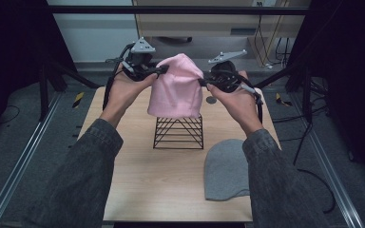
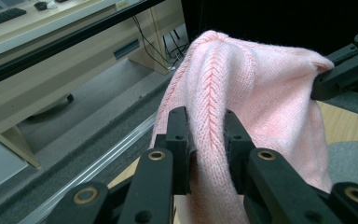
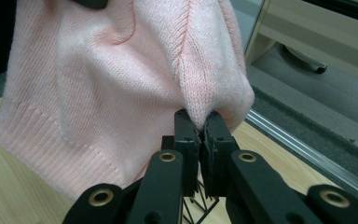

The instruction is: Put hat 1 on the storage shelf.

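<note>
Pink knit hat [image 1: 177, 88] hangs directly above the wire stand [image 1: 178, 132], probably touching it; left gripper [image 1: 158, 71] and right gripper [image 1: 204, 81] fingers each pinch a side.

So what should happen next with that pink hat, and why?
Probably lower it a little further, evenly. The left gripper and the right gripper each pinch a side of the pink hat, whose hem seems to sit just at the top of the black wire stand, so it does not yet look fully seated.
</note>
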A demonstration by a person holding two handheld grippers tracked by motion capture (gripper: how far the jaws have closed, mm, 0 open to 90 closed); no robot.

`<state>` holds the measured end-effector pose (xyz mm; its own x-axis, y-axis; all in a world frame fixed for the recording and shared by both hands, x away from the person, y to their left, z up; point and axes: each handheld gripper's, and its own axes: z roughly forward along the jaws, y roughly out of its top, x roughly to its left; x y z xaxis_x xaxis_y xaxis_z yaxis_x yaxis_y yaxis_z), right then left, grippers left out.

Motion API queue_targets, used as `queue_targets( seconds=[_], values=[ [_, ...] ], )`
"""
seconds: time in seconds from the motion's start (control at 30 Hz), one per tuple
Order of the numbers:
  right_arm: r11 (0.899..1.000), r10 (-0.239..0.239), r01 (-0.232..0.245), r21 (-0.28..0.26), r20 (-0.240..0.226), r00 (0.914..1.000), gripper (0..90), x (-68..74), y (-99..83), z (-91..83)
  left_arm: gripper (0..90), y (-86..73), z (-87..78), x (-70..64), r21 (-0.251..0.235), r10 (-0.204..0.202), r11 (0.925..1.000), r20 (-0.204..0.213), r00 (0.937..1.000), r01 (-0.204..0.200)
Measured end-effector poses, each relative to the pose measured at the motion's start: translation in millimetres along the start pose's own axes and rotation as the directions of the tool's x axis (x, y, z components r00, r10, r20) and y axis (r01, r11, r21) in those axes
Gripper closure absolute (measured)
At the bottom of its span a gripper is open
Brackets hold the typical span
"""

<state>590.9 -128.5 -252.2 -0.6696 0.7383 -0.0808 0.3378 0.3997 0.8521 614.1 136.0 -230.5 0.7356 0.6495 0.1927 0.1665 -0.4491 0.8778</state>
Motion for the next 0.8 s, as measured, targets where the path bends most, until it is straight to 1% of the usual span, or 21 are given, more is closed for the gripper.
queue_targets(
  seconds=[0.07, 0.2, 0.37, 0.5, 0.57, 0.63, 0.7, 0.8],
  values=[
    [1.0, -0.001, 0.001, 0.007, 0.002, 1.0, 86.3, 0.2, -3.0, 3.3, 76.4, -3.1, 3.5, 0.0, 0.004, 0.011, 0.9999, -0.006, 0.9999, -0.011],
    [1.0, -0.005, 0.004, 0.016, 0.011, 0.9999, 86.1, -1.4, -7.2, 8.1, 76.1, -8.5, 9.7, 0.0, -0.002, 0.02, 0.9998, -0.013, 0.9997, -0.02],
    [1.0, -0.003, 0.002, 0.018, 0.022, 0.9998, 85.7, -3.1, -10.7, 12.0, 76.0, -14.5, 17.3, 1.5, -0.017, 0.015, 0.9997, -0.017, 0.9997, -0.015],
    [1.0, -0.002, 0.001, 0.017, 0.03, 0.9995, 85.7, -4.2, -10.3, 13.2, 76.0, -13.3, 19.1, 2.9, -0.033, 0.016, 0.9993, -0.025, 0.9996, -0.017],
    [1.0, 0.0, 0.0, 0.019, 0.036, 0.9993, 85.7, -5.8, -9.3, 14.5, 76.0, -11.4, 19.1, 3.2, -0.047, 0.011, 0.9988, -0.026, 0.9996, -0.012],
    [1.0, -0.008, 0.007, 0.018, 0.042, 0.9991, 85.7, -6.6, -8.8, 14.8, 75.9, -9.2, 18.9, 2.3, -0.053, 0.018, 0.9984, -0.028, 0.9995, -0.019],
    [1.0, -0.007, 0.006, 0.017, 0.048, 0.9988, 85.8, -7.2, -8.2, 14.4, 75.8, -8.7, 20.0, 2.4, -0.053, 0.022, 0.9983, -0.03, 0.9993, -0.023],
    [1.0, -0.02, 0.019, 0.014, 0.058, 0.9981, 85.9, -7.4, -10.2, 16.7, 75.7, -12.2, 24.8, 3.8, -0.04, 0.013, 0.9991, -0.03, 0.9995, -0.014]
  ],
)
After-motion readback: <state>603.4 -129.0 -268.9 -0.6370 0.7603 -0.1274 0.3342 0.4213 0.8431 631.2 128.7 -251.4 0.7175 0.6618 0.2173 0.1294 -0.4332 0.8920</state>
